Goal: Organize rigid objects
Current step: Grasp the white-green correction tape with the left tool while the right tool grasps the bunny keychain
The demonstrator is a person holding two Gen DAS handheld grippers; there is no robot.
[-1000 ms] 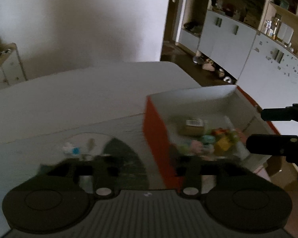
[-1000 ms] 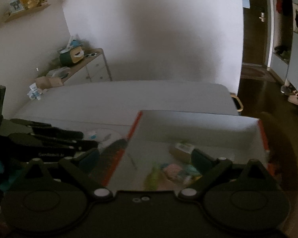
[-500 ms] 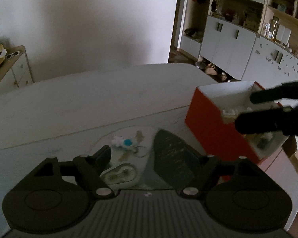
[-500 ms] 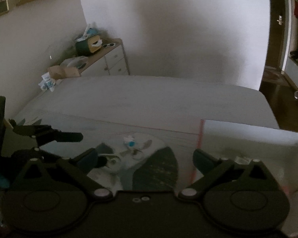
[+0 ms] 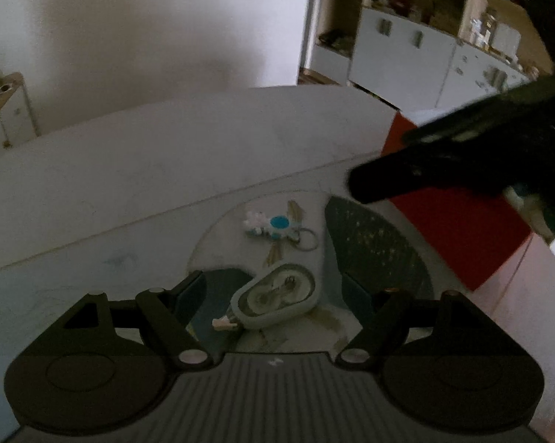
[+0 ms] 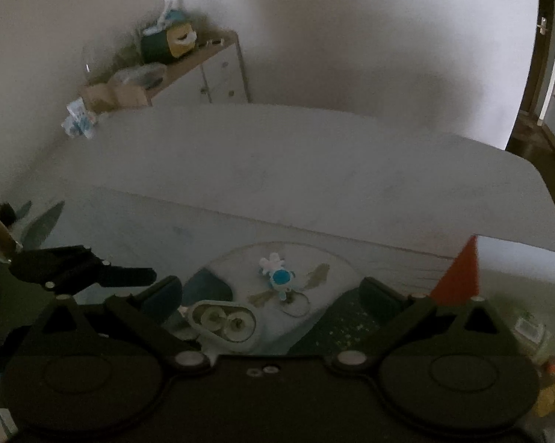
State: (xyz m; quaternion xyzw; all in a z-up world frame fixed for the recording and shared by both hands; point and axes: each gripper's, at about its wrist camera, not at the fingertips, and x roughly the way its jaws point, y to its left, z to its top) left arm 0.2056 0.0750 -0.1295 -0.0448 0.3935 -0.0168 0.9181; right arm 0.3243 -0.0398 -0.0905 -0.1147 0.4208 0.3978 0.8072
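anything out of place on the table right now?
Two items sit loose on the round glass plate, outside the red box: a keyring charm and a grey correction-tape dispenser. Nothing looks spilled or broken.

Flat tape dispenser point(image 5: 279, 295) beside keychain point(image 5: 273, 225)

White cabinets point(image 5: 406, 55), wooden dresser point(image 6: 207, 70) with tissue box point(image 6: 168, 38).
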